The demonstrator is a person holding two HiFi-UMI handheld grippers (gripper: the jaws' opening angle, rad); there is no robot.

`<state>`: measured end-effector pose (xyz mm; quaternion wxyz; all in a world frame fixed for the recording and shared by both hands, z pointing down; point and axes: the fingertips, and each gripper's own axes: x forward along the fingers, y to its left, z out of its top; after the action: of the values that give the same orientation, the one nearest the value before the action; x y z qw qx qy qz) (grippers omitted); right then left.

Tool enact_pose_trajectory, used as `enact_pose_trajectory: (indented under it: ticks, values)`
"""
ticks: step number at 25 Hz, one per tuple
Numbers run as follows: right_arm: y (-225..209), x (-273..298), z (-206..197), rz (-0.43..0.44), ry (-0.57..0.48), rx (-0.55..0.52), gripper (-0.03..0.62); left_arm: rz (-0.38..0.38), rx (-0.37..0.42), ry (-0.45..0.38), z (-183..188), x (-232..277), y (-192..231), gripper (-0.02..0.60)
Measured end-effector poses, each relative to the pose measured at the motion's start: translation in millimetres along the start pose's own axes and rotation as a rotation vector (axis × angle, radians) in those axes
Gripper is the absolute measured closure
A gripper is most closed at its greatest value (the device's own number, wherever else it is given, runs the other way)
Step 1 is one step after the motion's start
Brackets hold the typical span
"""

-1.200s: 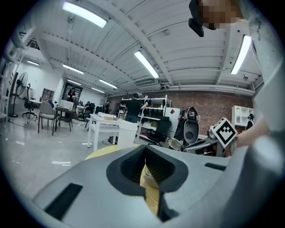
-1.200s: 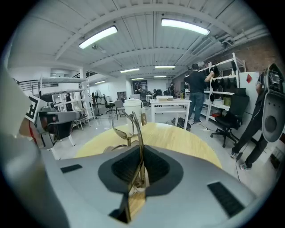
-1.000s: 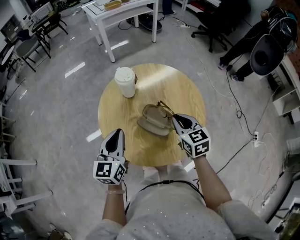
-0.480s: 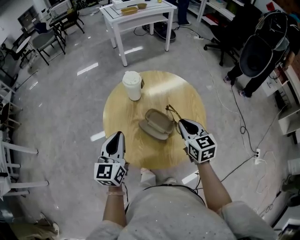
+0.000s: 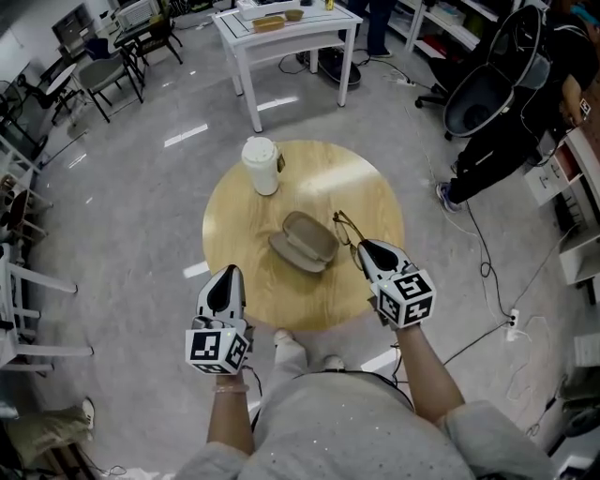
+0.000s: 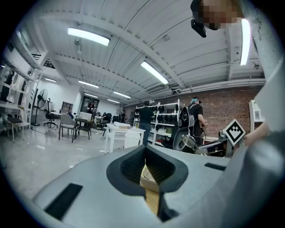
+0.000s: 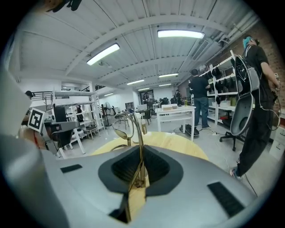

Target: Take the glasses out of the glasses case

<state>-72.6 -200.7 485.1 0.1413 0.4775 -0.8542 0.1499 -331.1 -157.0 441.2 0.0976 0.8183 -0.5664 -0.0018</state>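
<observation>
On the round wooden table point(image 5: 356, 187) lies the tan glasses case point(image 5: 302, 242), open and with nothing in it. My right gripper point(image 5: 361, 247) hovers just right of the case, shut on a temple of the thin gold-framed glasses point(image 5: 343, 225). The glasses stick up and forward from the jaws, clear of the case. In the right gripper view the glasses point(image 7: 122, 126) rise from the shut right gripper point(image 7: 139, 171), one lens to the left. My left gripper point(image 5: 230, 274) hangs at the table's near-left edge, shut on nothing. The left gripper point(image 6: 147, 171) shows only a thin slit.
A white lidded cup point(image 5: 262, 166) stands at the table's far left. A white table point(image 5: 281, 28) stands beyond, with chairs point(image 5: 103, 80) at the far left. At the right are a person in black point(image 5: 511, 122) and floor cables point(image 5: 478, 234).
The right gripper has lifted the glasses up and to the right, away from the case. Both grippers have risen a little; the case stays put.
</observation>
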Motion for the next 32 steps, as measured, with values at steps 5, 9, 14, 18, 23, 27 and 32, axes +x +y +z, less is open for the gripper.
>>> enact_pose_trajectory:
  ticks: [5,9,14,18,23,27,32]
  values:
    - [2,-11,0,0.023,-0.022,-0.01,0.562,0.034,0.005,-0.018,-1,-16,-10,0.577]
    - [5,-22,-1,0.038,-0.038,-0.014,0.562,0.054,0.01,-0.029,-1,-28,-18,0.577]
    - [7,-34,-3,0.058,-0.046,-0.019,0.562,0.075,0.019,-0.038,2,-41,-28,0.577]
    - [8,-42,-6,0.071,-0.055,-0.026,0.562,0.1,0.019,-0.046,1,-51,-33,0.577]
    - [7,-54,-7,0.08,-0.067,-0.04,0.562,0.124,0.024,-0.056,0,-65,-40,0.577]
    - [5,-61,-5,0.088,-0.078,-0.044,0.563,0.145,0.025,-0.064,0,-72,-44,0.577]
    - [9,-71,-5,0.095,-0.094,-0.05,0.563,0.162,0.024,-0.078,0,-84,-48,0.577]
